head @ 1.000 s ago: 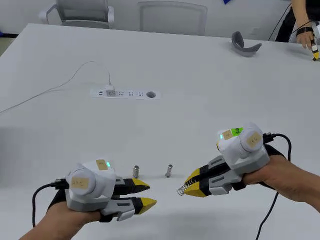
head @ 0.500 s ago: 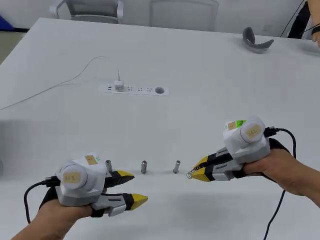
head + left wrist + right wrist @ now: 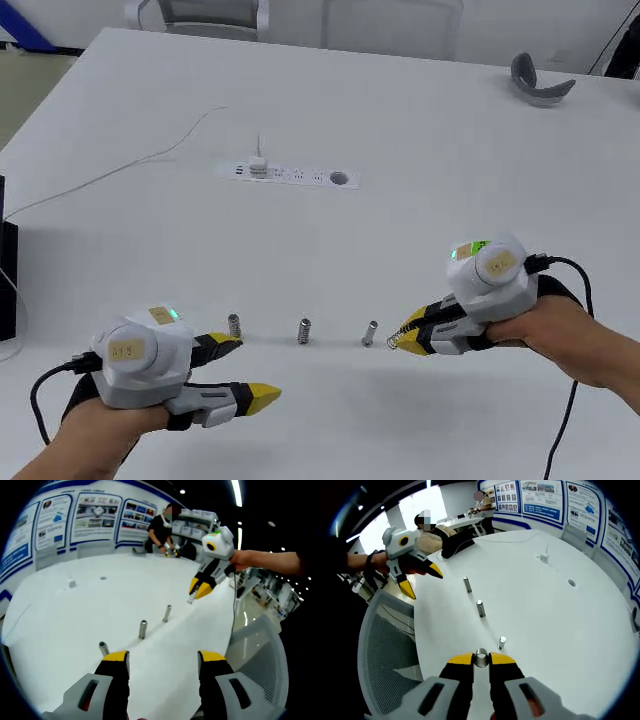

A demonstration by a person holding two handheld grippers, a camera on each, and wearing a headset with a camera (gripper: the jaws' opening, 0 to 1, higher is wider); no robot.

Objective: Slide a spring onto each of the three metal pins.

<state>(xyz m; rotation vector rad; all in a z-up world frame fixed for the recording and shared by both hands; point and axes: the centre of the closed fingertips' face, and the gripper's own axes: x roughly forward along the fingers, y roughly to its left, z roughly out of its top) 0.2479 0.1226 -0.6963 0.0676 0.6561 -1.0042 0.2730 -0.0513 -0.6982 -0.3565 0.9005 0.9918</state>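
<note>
Left tongs [image 3: 255,368] hang spread above the white bench [image 3: 420,150], the first pin [image 3: 234,325] just beyond their far tip. Right tongs [image 3: 405,338] pinch a spring [image 3: 393,341], its free end just beside the bare pin [image 3: 370,333] in front of them. First pin and middle pin [image 3: 305,331] seem to wear springs [image 3: 480,608] already.

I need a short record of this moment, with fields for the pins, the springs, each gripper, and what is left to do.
pins: three, upright in a row on the white table
already with spring: left pin, middle pin
bare: right pin
right gripper: shut on a spring, tip close beside the right pin
left gripper: open, empty, near the left pin
left to do: slide the held spring onto the right pin
</note>
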